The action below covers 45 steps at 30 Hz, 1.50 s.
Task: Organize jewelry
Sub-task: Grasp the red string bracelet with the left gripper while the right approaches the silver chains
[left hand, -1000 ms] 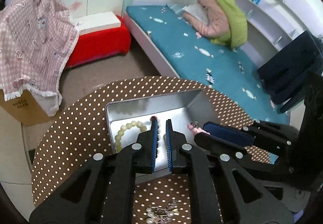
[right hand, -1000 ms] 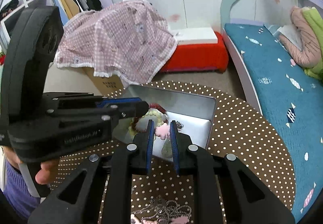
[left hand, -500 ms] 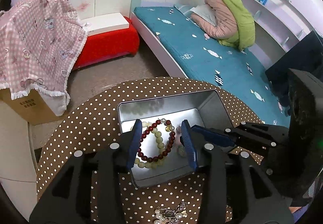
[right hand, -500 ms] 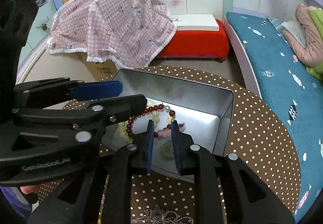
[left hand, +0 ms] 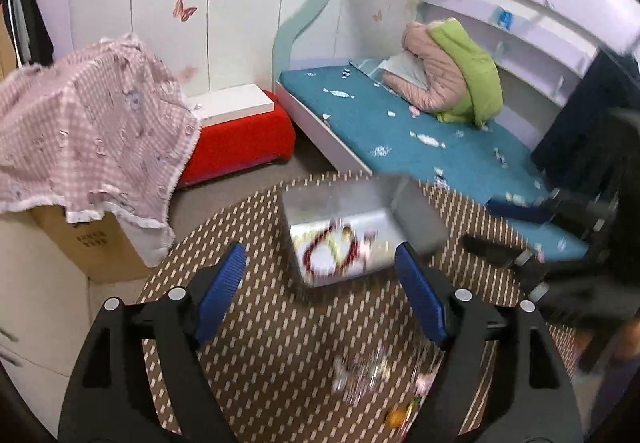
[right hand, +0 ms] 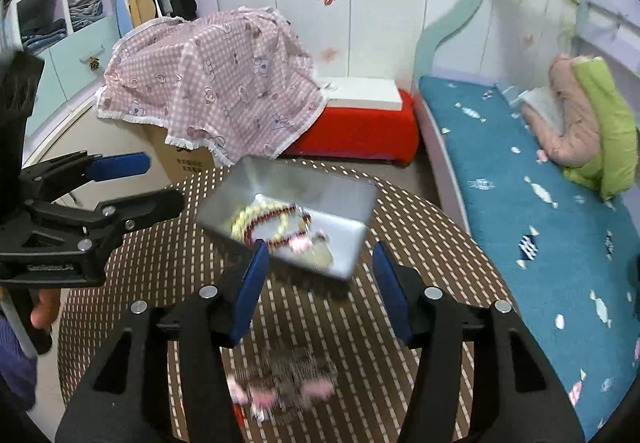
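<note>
A silver metal tin (left hand: 416, 213) (right hand: 224, 195) sits on the round brown dotted table (left hand: 256, 327) (right hand: 424, 227). Inside lie a dark red bead bracelet (left hand: 320, 247) (right hand: 276, 239), a pale green bead bracelet (right hand: 244, 219) and a small pink piece (right hand: 300, 243). My left gripper (left hand: 320, 279) is open and empty, raised in front of the tin. My right gripper (right hand: 320, 275) is open and empty, also in front of the tin. A blurred heap of loose jewelry (left hand: 368, 371) (right hand: 288, 387) lies on the table below both grippers.
A box under pink checked cloth (left hand: 88, 139) (right hand: 216, 83) stands left of the table. A red bench (right hand: 360, 127) and a teal bed (left hand: 400, 131) (right hand: 532, 203) lie behind. The left gripper shows in the right wrist view (right hand: 120, 183).
Both grippers opened wide and pulled back and up from the tin. The red bracelet and the pink piece now lie in the tin.
</note>
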Each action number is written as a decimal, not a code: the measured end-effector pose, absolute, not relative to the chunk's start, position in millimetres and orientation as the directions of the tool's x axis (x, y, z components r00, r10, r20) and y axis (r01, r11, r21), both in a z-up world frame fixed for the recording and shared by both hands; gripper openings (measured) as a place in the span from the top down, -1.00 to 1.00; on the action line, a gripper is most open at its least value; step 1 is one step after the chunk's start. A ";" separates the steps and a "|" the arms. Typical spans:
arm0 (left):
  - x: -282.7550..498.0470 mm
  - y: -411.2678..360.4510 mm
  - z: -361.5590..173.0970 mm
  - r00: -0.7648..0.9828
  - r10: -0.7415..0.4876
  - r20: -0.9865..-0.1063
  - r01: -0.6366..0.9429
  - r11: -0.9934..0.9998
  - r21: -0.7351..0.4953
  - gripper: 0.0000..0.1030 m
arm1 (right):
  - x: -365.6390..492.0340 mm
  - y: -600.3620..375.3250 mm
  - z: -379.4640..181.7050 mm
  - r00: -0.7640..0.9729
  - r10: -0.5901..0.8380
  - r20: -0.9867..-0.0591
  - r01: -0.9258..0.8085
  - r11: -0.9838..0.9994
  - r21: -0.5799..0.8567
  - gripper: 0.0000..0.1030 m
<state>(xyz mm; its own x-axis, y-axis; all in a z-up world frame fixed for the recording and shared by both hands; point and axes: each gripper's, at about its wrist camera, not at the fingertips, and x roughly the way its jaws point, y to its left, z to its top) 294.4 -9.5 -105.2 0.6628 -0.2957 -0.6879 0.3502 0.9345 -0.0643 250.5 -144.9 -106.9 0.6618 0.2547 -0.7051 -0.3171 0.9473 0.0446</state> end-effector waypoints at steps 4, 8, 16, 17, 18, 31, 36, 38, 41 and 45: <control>255.7 -4.6 -126.2 0.649 -0.294 -0.702 0.347 0.935 -0.071 -0.53 | 207.3 -160.9 -117.4 0.675 0.241 -0.697 -0.296 0.954 0.044 -0.08; 222.6 -8.1 -155.7 0.601 -0.307 -0.738 0.348 0.932 -0.103 -0.53 | 177.1 -165.3 -135.4 0.671 0.220 -0.708 -0.270 0.962 0.043 -0.13; 189.0 -38.3 -196.3 0.554 -0.268 -0.788 0.388 0.921 -0.040 -0.23 | 143.3 -163.0 -165.8 0.631 0.244 -0.736 -0.262 0.961 0.094 -0.18; 187.4 -40.8 -199.7 0.546 -0.268 -0.793 0.394 0.918 -0.039 -0.21 | 140.6 -163.1 -167.3 0.632 0.242 -0.736 -0.260 0.961 0.093 -0.19; 186.6 -42.1 -202.1 0.543 -0.268 -0.795 0.396 0.917 -0.039 -0.13 | 139.7 -163.5 -168.3 0.629 0.245 -0.738 -0.261 0.960 0.097 -0.20; 179.5 -58.8 -209.6 0.522 -0.313 -0.793 0.473 0.880 -0.036 0.76 | 142.0 -163.9 -179.1 0.606 0.266 -0.750 -0.262 0.956 0.128 -0.23; 182.2 -38.5 -199.9 0.534 -0.342 -0.773 0.444 0.892 -0.088 0.77 | 143.7 -155.4 -178.0 0.603 0.272 -0.750 -0.277 0.953 0.123 -0.23; 179.0 -23.8 -191.5 0.551 -0.349 -0.758 0.430 0.897 -0.100 0.77 | 145.7 -150.8 -177.8 0.602 0.272 -0.751 -0.280 0.952 0.120 -0.23; 176.2 -1.9 -177.1 0.575 -0.376 -0.727 0.400 0.904 -0.151 0.77 | 147.3 -144.4 -177.6 0.598 0.279 -0.751 -0.292 0.949 0.120 -0.23; 174.1 22.3 -165.3 0.612 -0.361 -0.704 0.353 0.921 -0.165 0.77 | 153.2 -127.5 -174.9 0.593 0.300 -0.747 -0.324 0.938 0.120 -0.23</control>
